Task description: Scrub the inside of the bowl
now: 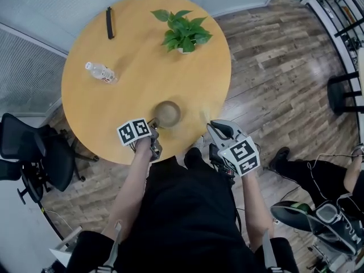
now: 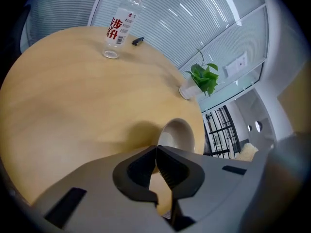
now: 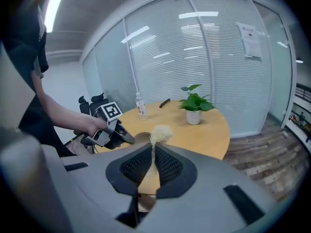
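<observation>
A brown bowl stands near the front edge of the round wooden table. My left gripper sits just left of the bowl's near rim. In the left gripper view the bowl lies right beyond the left gripper, whose jaws are shut with nothing between them. My right gripper hovers at the table's edge to the right of the bowl, shut on a pale fibrous scrubber. In the right gripper view the scrubber sticks up from the right gripper, with the bowl partly hidden behind it.
A water bottle lies at the table's left, a potted plant stands at the back and a black object lies at the back left. Office chairs stand to the left. Another person's legs are at the right.
</observation>
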Demonstrator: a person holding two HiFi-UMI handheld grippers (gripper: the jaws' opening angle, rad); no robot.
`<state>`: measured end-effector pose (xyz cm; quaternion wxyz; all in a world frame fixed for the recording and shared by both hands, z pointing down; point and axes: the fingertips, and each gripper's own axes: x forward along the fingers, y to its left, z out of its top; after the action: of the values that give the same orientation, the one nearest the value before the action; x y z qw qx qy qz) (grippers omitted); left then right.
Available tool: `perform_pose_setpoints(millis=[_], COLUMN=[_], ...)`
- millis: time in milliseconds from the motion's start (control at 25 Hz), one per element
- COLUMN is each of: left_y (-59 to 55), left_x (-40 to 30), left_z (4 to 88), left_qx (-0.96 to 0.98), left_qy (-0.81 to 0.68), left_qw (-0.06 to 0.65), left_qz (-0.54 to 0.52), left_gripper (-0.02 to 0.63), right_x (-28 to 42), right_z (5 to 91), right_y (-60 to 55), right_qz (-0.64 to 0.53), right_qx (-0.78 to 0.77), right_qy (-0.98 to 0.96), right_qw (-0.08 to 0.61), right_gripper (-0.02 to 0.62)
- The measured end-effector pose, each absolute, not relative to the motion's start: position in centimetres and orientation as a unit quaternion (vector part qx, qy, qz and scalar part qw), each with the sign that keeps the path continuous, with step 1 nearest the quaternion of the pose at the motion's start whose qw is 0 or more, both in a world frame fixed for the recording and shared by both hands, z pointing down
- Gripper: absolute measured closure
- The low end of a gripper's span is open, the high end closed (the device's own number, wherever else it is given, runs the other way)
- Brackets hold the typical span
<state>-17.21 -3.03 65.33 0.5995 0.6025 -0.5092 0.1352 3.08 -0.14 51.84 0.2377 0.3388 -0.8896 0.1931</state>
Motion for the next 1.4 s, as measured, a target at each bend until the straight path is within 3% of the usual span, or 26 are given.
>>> perform_pose_setpoints(millis=[360, 1000, 1280, 1400], left_y=[-3.7, -4.5, -4.9, -5.8], left_x=[-17.1, -20.1, -22.2, -21.6], left_z=[66.3, 64.8, 59.8, 55.0], left_qx=[0.584, 0.588, 0.632, 0.703], left_qy=[-0.517, -0.568, -0.580, -0.569], left_qw=[0.616, 0.572, 0.511, 0.424], left_qz=[0.108, 0.073, 0.051, 0.043], left_gripper=[0.591, 0.586, 0.588, 0.588], right_x=[7.6, 10.3, 10.3, 8.5], right_z=[53.6, 53.4, 51.9, 50.1], right_y=[1.6, 0.3, -1.4, -1.8], right_qz=[0.248, 0.261, 0.263, 0.275], right_qx=[0.392, 0.426, 0.430, 0.404], right_qy=[-0.856, -0.840, -0.845, -0.863], right_qw=[0.227, 0.212, 0.179, 0.127], right_gripper=[0.565, 0.565, 0.565, 0.565])
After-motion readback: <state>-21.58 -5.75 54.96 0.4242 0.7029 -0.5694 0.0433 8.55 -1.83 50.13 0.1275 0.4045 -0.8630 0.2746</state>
